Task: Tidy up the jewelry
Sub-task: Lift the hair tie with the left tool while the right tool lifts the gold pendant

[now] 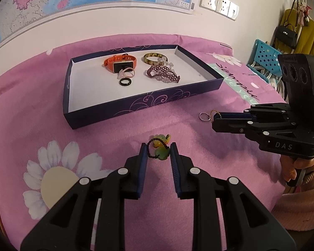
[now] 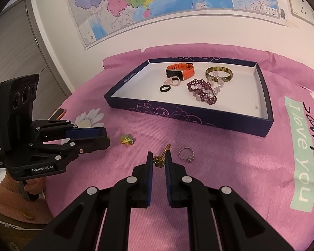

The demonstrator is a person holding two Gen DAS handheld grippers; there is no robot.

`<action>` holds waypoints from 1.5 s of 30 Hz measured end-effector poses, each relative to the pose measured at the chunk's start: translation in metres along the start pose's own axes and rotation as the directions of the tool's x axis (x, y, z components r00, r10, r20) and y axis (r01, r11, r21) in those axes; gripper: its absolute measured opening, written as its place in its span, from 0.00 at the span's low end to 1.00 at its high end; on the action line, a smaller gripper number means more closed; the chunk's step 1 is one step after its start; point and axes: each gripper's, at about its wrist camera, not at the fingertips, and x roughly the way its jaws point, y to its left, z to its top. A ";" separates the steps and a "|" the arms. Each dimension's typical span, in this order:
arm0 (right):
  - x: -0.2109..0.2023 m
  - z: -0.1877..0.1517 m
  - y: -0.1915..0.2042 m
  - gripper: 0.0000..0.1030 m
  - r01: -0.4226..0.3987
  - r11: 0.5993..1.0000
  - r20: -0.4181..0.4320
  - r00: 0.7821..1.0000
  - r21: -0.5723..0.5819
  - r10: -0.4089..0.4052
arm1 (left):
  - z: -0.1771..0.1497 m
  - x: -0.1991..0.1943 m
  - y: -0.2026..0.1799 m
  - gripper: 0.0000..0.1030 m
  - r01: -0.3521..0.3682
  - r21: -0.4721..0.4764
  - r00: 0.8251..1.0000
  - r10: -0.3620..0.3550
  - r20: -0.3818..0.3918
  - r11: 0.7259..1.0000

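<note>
Two grippers work side by side over the pink cloth (image 1: 106, 129), each closed on one loose piece so both can go to the box (image 1: 198, 87) in a single transfer. The left gripper (image 1: 157, 152) clamps a green bead charm (image 1: 162, 153) with its dark cord between its pads. The right gripper (image 2: 158, 161) pinches a gold chain (image 2: 159, 161), nearly fully closed. A silver ring (image 2: 186, 154) lies just right of the right gripper, not yet collected. The box sits ahead of both, already holding several pieces. Both grippers tilt downward toward the cloth, held by hands in a pink sleeve (image 1: 303, 205).
</note>
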 end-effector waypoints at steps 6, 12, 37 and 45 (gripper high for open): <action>-0.001 0.004 -0.001 0.09 0.003 1.000 0.010 1.000 -0.003 -0.003 | 0.004 -0.002 0.000 0.22 0.002 0.001 1.000 -0.002 0.013 1.000; 0.000 0.005 -0.002 0.09 0.002 1.000 0.015 1.000 -0.002 -0.002 | 0.005 -0.004 -0.001 0.22 0.001 0.001 1.000 -0.001 0.022 1.000; -0.001 0.012 -0.002 0.09 0.005 1.000 0.037 0.999 -0.008 -0.005 | 0.017 -0.007 -0.005 0.22 0.009 0.019 0.998 -0.011 0.059 1.000; -0.001 0.016 -0.003 0.09 0.006 1.000 0.041 0.999 -0.010 -0.006 | 0.020 -0.006 -0.005 0.22 0.010 0.022 0.998 -0.011 0.065 1.000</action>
